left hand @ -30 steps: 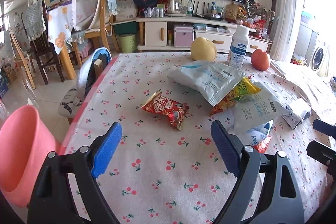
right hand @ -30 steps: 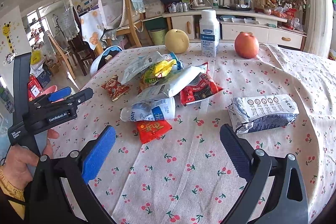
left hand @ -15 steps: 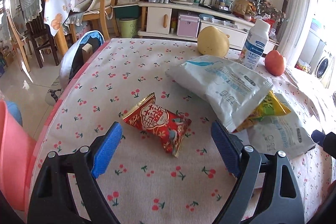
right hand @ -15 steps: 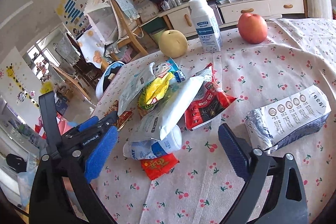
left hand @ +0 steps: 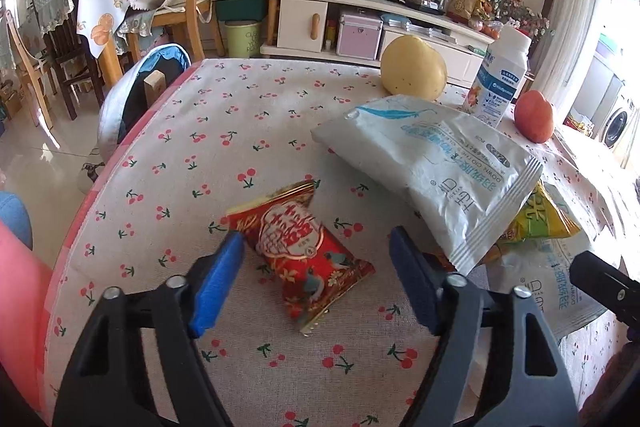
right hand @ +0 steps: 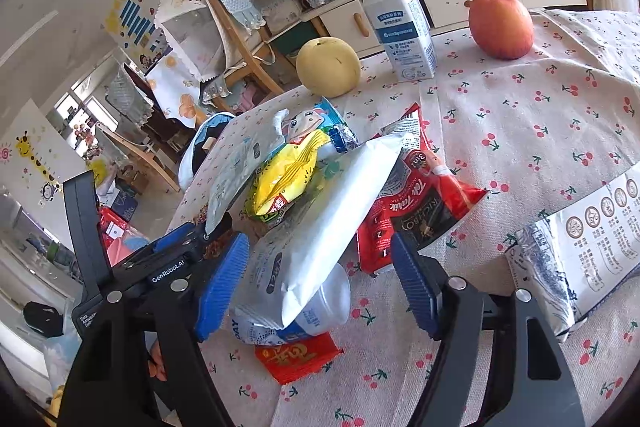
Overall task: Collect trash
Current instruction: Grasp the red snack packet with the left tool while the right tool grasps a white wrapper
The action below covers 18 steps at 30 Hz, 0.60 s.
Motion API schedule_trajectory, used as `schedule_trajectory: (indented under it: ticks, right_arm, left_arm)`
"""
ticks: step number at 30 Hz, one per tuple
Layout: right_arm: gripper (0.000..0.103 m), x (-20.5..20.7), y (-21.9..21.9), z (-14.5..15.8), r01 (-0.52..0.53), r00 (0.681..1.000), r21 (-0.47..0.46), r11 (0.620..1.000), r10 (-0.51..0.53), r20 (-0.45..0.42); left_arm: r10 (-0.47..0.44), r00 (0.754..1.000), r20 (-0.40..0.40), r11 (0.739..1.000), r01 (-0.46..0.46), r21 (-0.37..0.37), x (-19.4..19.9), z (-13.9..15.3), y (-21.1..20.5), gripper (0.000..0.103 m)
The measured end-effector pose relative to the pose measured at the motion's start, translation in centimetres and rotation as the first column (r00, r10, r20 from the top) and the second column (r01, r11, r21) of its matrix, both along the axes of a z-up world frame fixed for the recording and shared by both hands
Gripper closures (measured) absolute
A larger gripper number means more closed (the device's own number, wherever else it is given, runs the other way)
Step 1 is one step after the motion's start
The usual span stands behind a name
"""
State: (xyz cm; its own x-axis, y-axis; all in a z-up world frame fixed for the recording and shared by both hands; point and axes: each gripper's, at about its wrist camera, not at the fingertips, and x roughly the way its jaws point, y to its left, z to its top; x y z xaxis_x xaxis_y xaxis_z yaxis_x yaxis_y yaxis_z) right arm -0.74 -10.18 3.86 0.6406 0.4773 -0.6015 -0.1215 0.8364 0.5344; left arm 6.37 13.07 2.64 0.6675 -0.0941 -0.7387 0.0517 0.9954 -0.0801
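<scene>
Cherry-printed cloth covers the surface [left hand: 240, 115], with a TV cabinet and chairs behind. The left gripper [left hand: 316, 267] hangs low with jaws spread wide, and the red snack wrapper [left hand: 304, 247] lies flat between them, its long axis running diagonally from the near-left pad toward the lower right. This gripper looks best placed to take it; closing across the short width should do. A large white pouch [left hand: 432, 167] lies just beside the right-hand pad and overhangs a yellow packet [left hand: 536, 223], so it could snag. The right gripper [right hand: 320, 279], jaws also apart, straddles a heap of wrappers [right hand: 320, 211]. A pear [left hand: 412, 71], milk bottle [left hand: 500, 79] and apple [left hand: 534, 115] stand well behind.
</scene>
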Motion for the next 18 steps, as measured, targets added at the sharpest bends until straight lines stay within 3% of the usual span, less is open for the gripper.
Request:
schedule_trajectory:
  ticks: [3, 5, 11, 18]
  right_arm:
    - [0.039, 0.3, 0.2, -0.2, -0.006, 1.0, 0.006, 1.0, 0.006, -0.001]
    - [0.049, 0.5, 0.2, -0.3, -0.013, 1.0, 0.018, 1.0, 0.013, -0.004]
    - [0.066, 0.5, 0.3, -0.3, -0.025, 0.999, 0.043, 0.999, 0.026, -0.023]
    - [0.075, -0.3, -0.1, 0.0, -0.022, 0.999, 0.053, 0.998, 0.024, -0.046]
  left_arm:
    - [0.003, 1.0, -0.02, 1.0, -0.003, -0.015, 0.2, -0.3, 0.0, 0.046]
    - [0.001, 0.999, -0.035, 0.999, -0.002, -0.036, 0.3, -0.5, 0.2, 0.057]
    - [-0.008, 0.999, -0.031, 0.999, 0.006, -0.039, -0.1, -0.5, 0.0, 0.061]
    - [0.0, 0.999, -0.032, 0.998, -0.002, -0.066, -0.8, -0.3, 0.5, 0.061]
